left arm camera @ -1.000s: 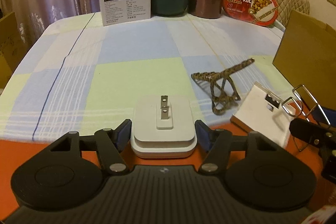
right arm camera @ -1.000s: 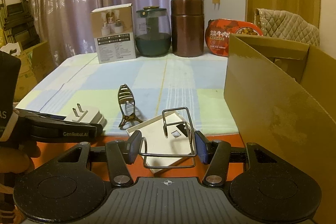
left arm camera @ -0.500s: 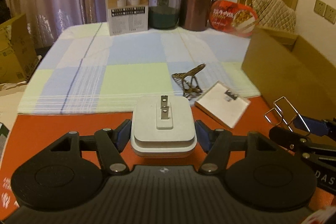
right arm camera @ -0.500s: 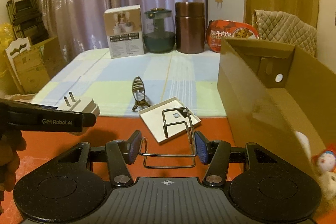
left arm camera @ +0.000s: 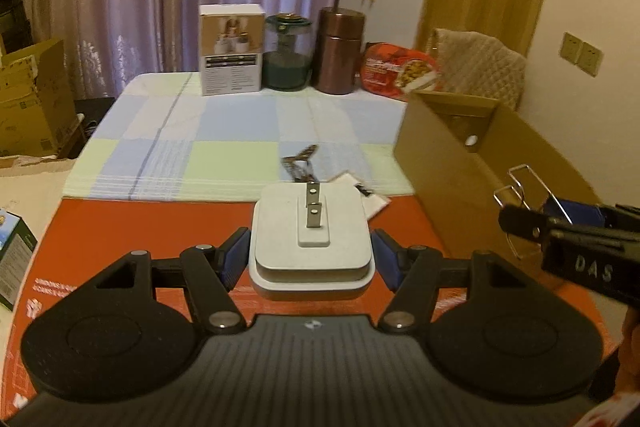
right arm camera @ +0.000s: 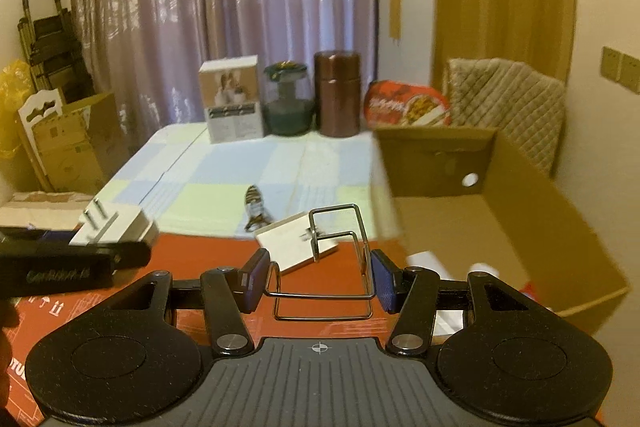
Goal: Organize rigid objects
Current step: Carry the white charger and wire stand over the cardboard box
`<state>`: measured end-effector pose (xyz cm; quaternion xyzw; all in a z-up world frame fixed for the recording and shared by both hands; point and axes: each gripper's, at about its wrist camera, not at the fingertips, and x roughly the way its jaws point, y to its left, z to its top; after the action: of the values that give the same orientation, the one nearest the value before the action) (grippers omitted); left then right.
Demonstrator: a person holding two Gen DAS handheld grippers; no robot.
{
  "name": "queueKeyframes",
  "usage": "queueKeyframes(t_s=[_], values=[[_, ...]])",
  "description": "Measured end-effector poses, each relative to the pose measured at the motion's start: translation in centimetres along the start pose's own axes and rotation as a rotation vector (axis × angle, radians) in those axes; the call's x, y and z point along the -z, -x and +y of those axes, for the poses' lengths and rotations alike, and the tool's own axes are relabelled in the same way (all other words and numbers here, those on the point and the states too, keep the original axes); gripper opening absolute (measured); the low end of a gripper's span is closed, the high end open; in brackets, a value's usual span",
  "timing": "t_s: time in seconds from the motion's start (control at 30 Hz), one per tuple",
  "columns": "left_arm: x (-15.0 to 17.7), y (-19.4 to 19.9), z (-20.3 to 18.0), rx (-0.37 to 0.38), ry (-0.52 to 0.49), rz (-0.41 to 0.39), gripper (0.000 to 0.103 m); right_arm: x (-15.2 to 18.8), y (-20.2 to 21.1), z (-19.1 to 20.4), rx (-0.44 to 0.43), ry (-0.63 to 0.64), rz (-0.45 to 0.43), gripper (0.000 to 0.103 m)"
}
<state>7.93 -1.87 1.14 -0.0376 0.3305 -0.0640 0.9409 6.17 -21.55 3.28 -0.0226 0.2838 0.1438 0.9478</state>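
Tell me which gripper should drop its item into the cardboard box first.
Right, probably. The right gripper holds the wire rack right beside the open cardboard box. The left gripper, holding the white plug adapter, sits farther from the box.

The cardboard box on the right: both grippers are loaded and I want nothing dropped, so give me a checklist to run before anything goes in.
1. Left gripper clamped on white plug adapter: ok, pads press both its sides.
2. Right gripper clamped on wire rack: ok, wire sits between the pads.
3. Cardboard box open at top: ok.
4. Free floor space inside the box: cannot tell, some items lie at the near end, blurred.
5. The grippers apart from each other: ok.
6. Either load over the box opening: not ok, both are outside it.
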Motion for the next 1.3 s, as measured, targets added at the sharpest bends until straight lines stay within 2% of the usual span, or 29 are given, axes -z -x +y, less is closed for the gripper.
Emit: queueKeyframes(t_s=[0.33, 0.7, 1.3], values=[[-0.4, 1.2, -5.6, 0.067, -0.064, 0.006, 0.060, -0.3, 3.0, -4.8, 0.069, -0.057, -0.018, 0.051], [-0.9, 0.7, -10.0, 0.116, -0.125, 0.012, 0.060, -0.5, 4.0, -8.5, 0.104, -0.111, -0.035, 0.051], [-3.4, -3.7, -15.9, 0.188, -0.200, 0.029, 0.060, -1.3, 1.1, -15.0, 0.139, -0.123, 0.014, 0.051]])
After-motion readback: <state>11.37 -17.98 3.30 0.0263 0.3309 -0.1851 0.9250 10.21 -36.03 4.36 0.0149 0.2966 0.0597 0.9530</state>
